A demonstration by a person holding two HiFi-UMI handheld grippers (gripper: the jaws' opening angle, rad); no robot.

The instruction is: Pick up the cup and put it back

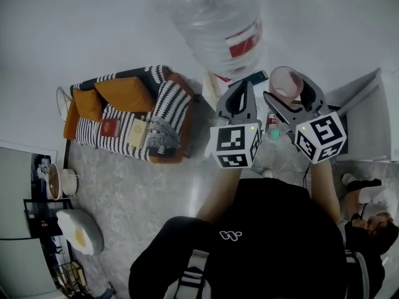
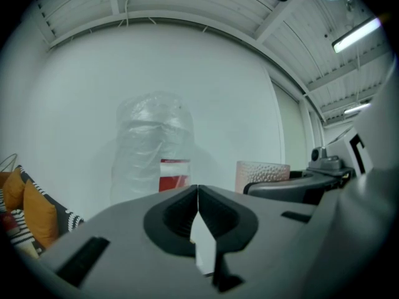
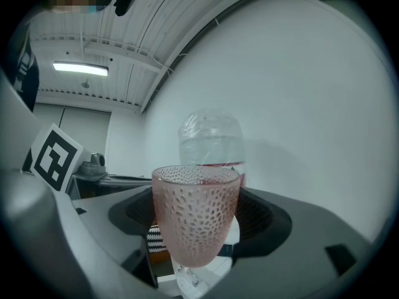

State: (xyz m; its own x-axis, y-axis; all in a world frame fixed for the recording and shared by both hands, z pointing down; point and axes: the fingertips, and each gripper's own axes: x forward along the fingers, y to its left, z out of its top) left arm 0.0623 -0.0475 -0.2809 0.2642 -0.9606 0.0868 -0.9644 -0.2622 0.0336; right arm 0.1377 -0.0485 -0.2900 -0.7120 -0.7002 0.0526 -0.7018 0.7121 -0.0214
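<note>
Head view: the person's black top (image 1: 268, 242) fills the 5 o'clock part of the frame and hides whatever lies under the arms. Small items between the two marker cubes, one with a red label (image 1: 272, 122), are too blocked and small to name. A big clear water jug (image 1: 215, 17) at 12 o'clock is blurred and cut by the top edge. A second person (image 1: 371, 223) is clipped at the 4 o'clock edge. No view shows the cup's foot or what surface is beneath it. A striped sofa (image 1: 128, 114) with orange cushions stands on the floor at 10 o'clock, well apart from the tools. Left tool (image 2: 197, 195): tips together and nothing between them, only a pale sliver showing through the gap behind the tips. It touches nothing and sits just beside the right tool, at that tool's 9 o'clock. Right tool (image 3: 199, 226): jaws spread to the width of the cup (image 3: 195, 198) and clamped on its lower body from both sides. The cup is pink dimpled glass, upright with its rim uppermost. In the head view it sits at 1 o'clock, with the jug behind it.
</note>
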